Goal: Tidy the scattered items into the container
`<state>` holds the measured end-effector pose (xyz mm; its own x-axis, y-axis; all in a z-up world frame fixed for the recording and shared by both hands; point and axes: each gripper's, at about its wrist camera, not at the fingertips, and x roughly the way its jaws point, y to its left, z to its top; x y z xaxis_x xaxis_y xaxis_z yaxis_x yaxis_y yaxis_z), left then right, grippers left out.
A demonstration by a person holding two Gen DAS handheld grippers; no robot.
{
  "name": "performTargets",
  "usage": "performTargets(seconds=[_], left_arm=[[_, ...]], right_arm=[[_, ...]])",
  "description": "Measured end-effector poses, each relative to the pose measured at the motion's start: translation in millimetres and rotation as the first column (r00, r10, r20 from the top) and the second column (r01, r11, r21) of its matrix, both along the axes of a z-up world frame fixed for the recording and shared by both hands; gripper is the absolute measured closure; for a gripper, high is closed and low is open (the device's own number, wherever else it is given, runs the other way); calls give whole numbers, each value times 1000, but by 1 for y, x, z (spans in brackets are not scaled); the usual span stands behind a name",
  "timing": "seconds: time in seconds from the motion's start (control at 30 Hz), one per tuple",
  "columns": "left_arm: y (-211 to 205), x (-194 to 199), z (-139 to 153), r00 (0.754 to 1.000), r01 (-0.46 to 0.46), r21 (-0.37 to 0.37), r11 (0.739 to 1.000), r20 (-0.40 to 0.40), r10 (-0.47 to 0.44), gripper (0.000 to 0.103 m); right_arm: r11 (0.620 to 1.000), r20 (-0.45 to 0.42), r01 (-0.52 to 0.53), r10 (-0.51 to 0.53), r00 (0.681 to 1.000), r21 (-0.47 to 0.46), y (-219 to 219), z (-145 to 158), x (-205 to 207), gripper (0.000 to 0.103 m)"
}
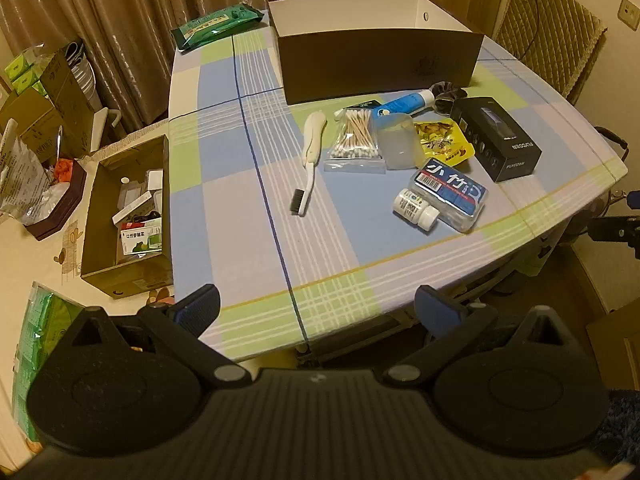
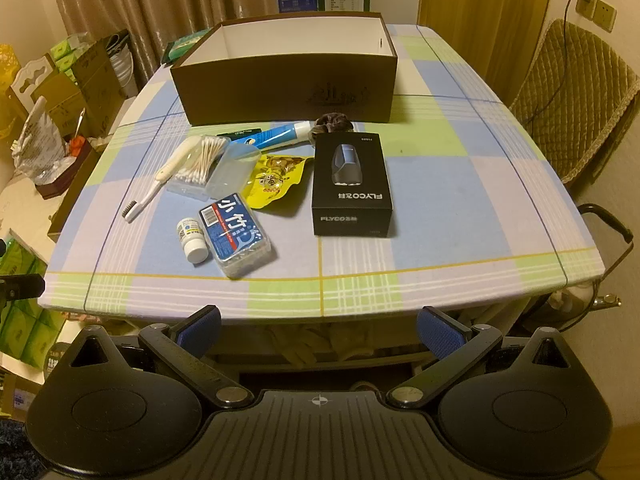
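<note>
Your view takes in a checked tabletop (image 2: pixel 440 216) carrying, at 12 o'clock, the brown open-topped box (image 2: pixel 288 88) with a white interior, nothing visible inside it. At 1 o'clock of the scattered cluster lies the black FLYCO shaver box (image 2: pixel 352 188), flat, its far end just beside a dark scrunchie (image 2: pixel 334 122). At 11 o'clock of the shaver box, a blue-and-white tube (image 2: pixel 280 136) lies near the brown box's front wall. Below the tube you see a clear plastic case (image 2: pixel 234 172), overlapping a bag of cotton swabs (image 2: pixel 200 164) on its 9 o'clock side and a yellow snack packet (image 2: pixel 274 180) on its 3 o'clock side. A white brush (image 2: pixel 160 180) with dark bristles lies at 9 o'clock of the swabs. Nearest you, a blue-labelled floss-pick case (image 2: pixel 236 240) touches a small white bottle (image 2: pixel 194 240) lying on its side at its 9 o'clock.

Your left gripper (image 1: pixel 318 312) and right gripper (image 2: pixel 320 326) both hover at the tabletop's near edge, jaws spread wide, holding nothing.
</note>
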<state>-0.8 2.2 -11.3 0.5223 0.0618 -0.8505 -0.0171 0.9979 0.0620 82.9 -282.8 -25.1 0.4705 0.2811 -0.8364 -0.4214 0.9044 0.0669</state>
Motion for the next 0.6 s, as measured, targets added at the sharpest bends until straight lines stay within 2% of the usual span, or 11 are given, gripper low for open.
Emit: performTargets(seconds=[0.6], left_arm=[[-4, -3, -1, 1000, -7, 0, 1000, -8, 7, 1]], right_arm=[[1000, -7, -14, 14, 1000, 1, -2, -1, -1, 2]])
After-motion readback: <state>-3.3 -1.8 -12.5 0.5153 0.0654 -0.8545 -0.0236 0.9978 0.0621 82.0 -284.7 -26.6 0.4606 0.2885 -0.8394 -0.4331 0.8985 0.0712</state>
